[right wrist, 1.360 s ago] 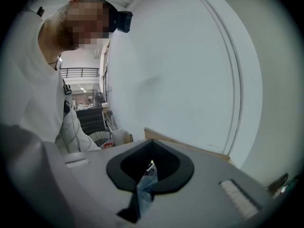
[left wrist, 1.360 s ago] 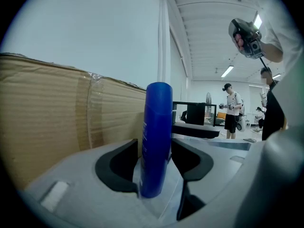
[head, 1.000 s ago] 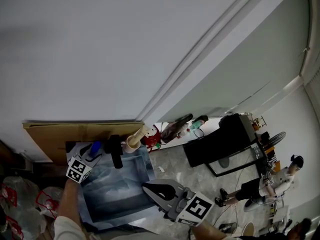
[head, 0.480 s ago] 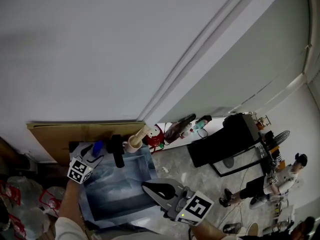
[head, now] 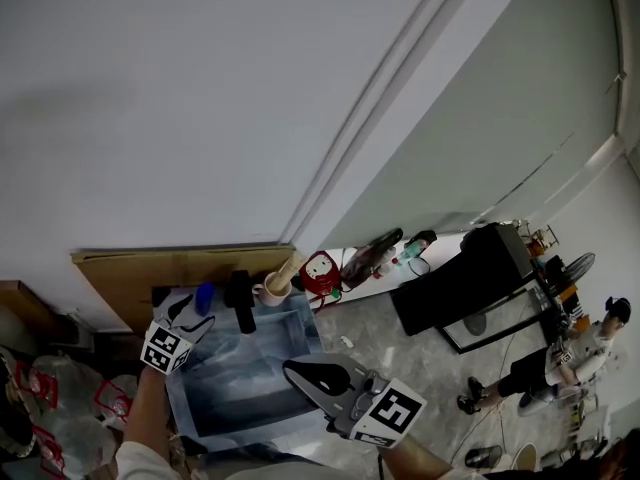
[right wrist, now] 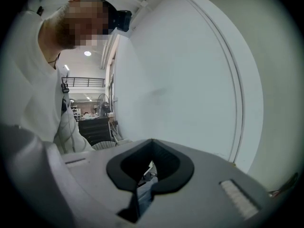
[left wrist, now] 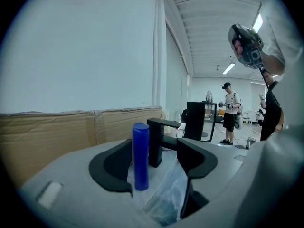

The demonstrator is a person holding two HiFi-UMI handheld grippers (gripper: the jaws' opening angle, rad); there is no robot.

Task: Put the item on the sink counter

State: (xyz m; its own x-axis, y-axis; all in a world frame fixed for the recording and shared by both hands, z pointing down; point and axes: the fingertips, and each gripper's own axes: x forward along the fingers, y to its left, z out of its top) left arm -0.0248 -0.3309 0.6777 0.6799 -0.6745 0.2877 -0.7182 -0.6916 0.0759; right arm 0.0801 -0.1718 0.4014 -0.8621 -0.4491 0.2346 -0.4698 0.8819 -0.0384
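Observation:
A blue cylindrical bottle (left wrist: 140, 155) (head: 204, 297) stands upright on the sink counter (left wrist: 71, 170), just left of the black faucet (left wrist: 158, 144) (head: 240, 303). My left gripper (left wrist: 154, 148) (head: 193, 314) is open around the bottle. Its jaws have just been opening, and the bottle stands between them, nearer the left jaw, with no pad pressing on it. My right gripper (head: 292, 372) (right wrist: 152, 144) hangs over the near right corner of the sink basin (head: 240, 393), its jaws shut with nothing in them.
A cardboard sheet (head: 170, 264) leans on the wall behind the sink. A cup holding a wooden stick (head: 270, 290) and a red item (head: 320, 268) sit right of the faucet. Clear plastic film (left wrist: 168, 198) lines the basin. A black cabinet (head: 455, 288) and a standing person (head: 590, 353) are further right.
My left gripper has lifted a little and drawn back from the blue bottle, which stays standing on the counter. The right gripper has risen slightly, still shut.

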